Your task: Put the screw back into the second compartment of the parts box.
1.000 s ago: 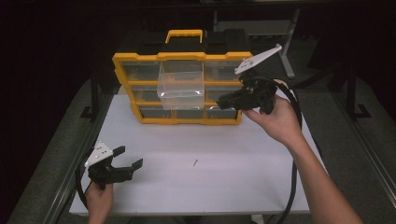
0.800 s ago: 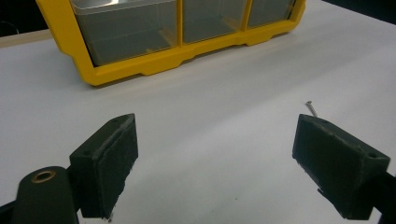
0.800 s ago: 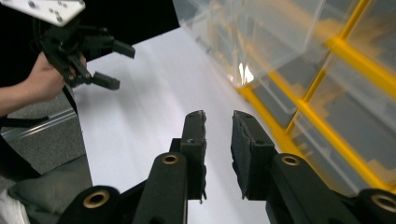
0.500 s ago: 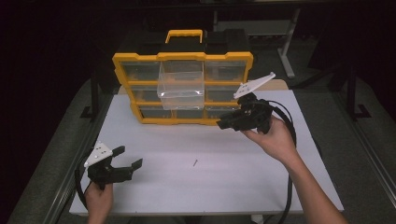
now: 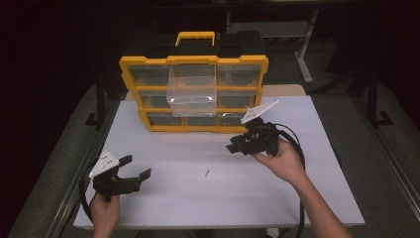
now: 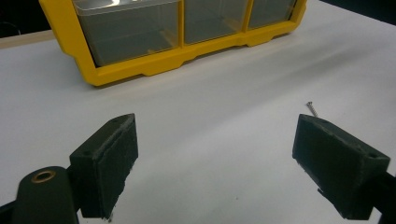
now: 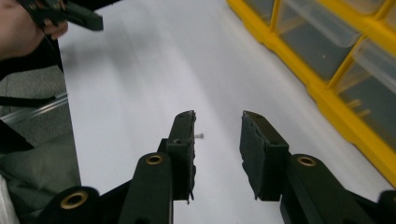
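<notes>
While the left gripper (image 5: 132, 172) rests low at the table's near left corner with its jaws spread wide and nothing between them, the small, thin, dark metal screw (image 5: 207, 173) lies alone on the white tabletop (image 5: 198, 208), roughly midway between the two hands and well in front of the yellow plastic organiser case with clear drawers (image 5: 193, 61). One clear drawer (image 5: 192, 90) stands pulled out from the case's middle column. Further right, the right gripper (image 5: 236, 147) hangs above the table, pointed toward the screw; its jaws have just been opening, now partly parted, with nothing between them. In the right gripper view the screw (image 7: 199, 136) shows just beyond the tips, beside one jaw. It looks light, stiff and slick, lying flat, so it would likely roll or skid if nudged. Judging from this, the pads should come straight down astride the shank and close across it, near the middle.
</notes>
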A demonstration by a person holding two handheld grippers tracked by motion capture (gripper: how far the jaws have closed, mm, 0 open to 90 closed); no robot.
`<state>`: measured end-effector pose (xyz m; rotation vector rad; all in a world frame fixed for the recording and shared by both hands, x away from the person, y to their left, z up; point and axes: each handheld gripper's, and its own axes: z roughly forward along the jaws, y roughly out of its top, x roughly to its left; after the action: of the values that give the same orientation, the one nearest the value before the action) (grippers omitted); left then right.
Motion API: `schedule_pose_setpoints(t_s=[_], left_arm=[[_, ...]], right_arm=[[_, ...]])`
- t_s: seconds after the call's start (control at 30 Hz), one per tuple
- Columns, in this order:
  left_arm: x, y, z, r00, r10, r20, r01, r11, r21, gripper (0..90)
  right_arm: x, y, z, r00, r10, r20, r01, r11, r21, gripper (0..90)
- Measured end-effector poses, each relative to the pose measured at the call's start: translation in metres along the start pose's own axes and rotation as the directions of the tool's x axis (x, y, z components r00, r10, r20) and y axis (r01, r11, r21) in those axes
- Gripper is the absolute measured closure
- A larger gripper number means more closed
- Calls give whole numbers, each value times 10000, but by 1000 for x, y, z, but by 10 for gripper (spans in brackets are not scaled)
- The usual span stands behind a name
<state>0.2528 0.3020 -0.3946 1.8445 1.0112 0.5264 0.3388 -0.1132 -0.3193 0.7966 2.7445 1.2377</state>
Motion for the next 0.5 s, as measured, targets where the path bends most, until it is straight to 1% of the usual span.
schedule_pose_setpoints(t_s=[0.1,0.17,0.27,0.43,0.47,0.5], left_arm=[[0,0,0,10000,-39,-3,39,10000,-50,139],[0,0,0,10000,-45,3,45,10000,-85,139],[0,0,0,9999,-107,5,107,9999,-86,139],[0,0,0,9999,-101,11,101,9999,-92,139],[0,0,0,10000,-56,11,56,9999,-86,139],[0,0,0,10000,-61,18,61,9999,-83,139]], right_arm=[[0,-4,12,9999,-87,-77,88,9998,173,628],[0,-7,20,9998,-57,-174,63,9994,346,621],[-1,-12,35,9994,-188,-285,204,9982,557,616],[-1,-18,69,9967,-443,-678,514,9928,1079,605],[-2,-19,76,9960,-597,-658,672,9908,1172,605],[-2,-19,82,9949,-682,-746,770,9894,1235,605]])
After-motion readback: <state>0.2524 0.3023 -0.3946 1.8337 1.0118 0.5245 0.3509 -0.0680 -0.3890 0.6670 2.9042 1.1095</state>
